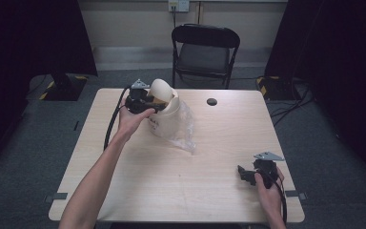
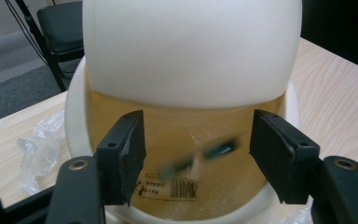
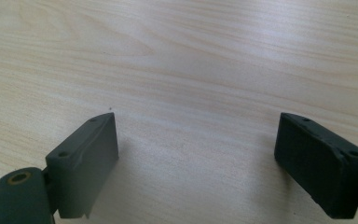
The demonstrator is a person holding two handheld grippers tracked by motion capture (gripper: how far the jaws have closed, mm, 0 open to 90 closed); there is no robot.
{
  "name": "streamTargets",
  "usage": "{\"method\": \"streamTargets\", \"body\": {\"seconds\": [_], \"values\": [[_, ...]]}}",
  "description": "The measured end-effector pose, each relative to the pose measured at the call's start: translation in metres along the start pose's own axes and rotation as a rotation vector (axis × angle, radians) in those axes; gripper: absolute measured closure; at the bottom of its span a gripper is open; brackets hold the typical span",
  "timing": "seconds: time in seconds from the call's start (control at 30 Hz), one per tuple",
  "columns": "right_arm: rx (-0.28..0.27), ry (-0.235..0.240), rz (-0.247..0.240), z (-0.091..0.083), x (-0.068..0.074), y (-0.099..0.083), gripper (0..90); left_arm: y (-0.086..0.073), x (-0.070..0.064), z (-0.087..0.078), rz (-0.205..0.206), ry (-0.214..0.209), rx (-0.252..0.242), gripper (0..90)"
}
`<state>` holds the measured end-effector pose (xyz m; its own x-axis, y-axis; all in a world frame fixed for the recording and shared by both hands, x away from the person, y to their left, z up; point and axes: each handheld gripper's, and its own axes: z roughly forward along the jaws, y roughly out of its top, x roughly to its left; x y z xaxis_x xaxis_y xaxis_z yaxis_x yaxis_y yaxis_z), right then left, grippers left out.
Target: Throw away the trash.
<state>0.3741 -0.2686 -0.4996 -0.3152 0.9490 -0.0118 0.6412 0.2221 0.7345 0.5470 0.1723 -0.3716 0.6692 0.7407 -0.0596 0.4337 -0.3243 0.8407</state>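
1. Blur is my main problem: something dark and greenish (image 2: 200, 156) sits between my left gripper's (image 2: 198, 156) jaws inside the cream bin (image 2: 74, 121), too smeared to name. The printed label (image 2: 170, 186) below it is barely readable.
2. My left gripper (image 1: 140, 101) is spread wide, holding nothing, poked right at the bin's mouth (image 1: 164, 112). The swing lid (image 2: 191, 46) hangs just above the jaws and hides the bin's far side.
3. Clear plastic wrap (image 1: 183, 136) lies crumpled against the bin, past the left gripper.
4. My right gripper (image 1: 248, 175) is also wide open and empty, low over bare table (image 3: 191, 70), well apart from the bin.
5. A chair (image 1: 205, 50) stands beyond the table.
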Motion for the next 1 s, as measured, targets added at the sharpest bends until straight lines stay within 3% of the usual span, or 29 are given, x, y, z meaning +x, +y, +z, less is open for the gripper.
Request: {"method": "streamTargets", "body": {"seconds": [0.2,0.4,0.53,0.67,0.73,0.77,1.0], "values": [[0.000,0.000,-0.001,0.000,0.000,0.000,12.6,0.000,0.002,-0.004,-0.030,-0.015,-0.032,25.9],[0.000,0.000,-0.001,0.000,0.000,0.000,12.6,0.001,0.001,-0.010,-0.026,-0.031,-0.038,22.3],[0.000,0.000,-0.001,0.000,0.000,0.000,12.7,0.004,-0.001,-0.018,-0.031,-0.044,-0.079,20.7],[0.000,0.000,0.000,0.000,0.000,0.000,12.6,0.004,0.000,-0.022,-0.006,-0.048,-0.076,17.7],[0.000,0.001,0.000,0.000,0.000,0.000,12.6,0.002,0.004,-0.025,-0.028,-0.048,-0.074,16.1],[0.000,0.000,-0.001,0.000,0.000,0.000,12.6,-0.002,0.008,-0.029,-0.050,-0.076,-0.098,15.8],[0.000,0.000,0.000,0.000,0.000,0.000,12.6,-0.016,0.003,-0.046,-0.046,-0.074,-0.084,16.0]]}}
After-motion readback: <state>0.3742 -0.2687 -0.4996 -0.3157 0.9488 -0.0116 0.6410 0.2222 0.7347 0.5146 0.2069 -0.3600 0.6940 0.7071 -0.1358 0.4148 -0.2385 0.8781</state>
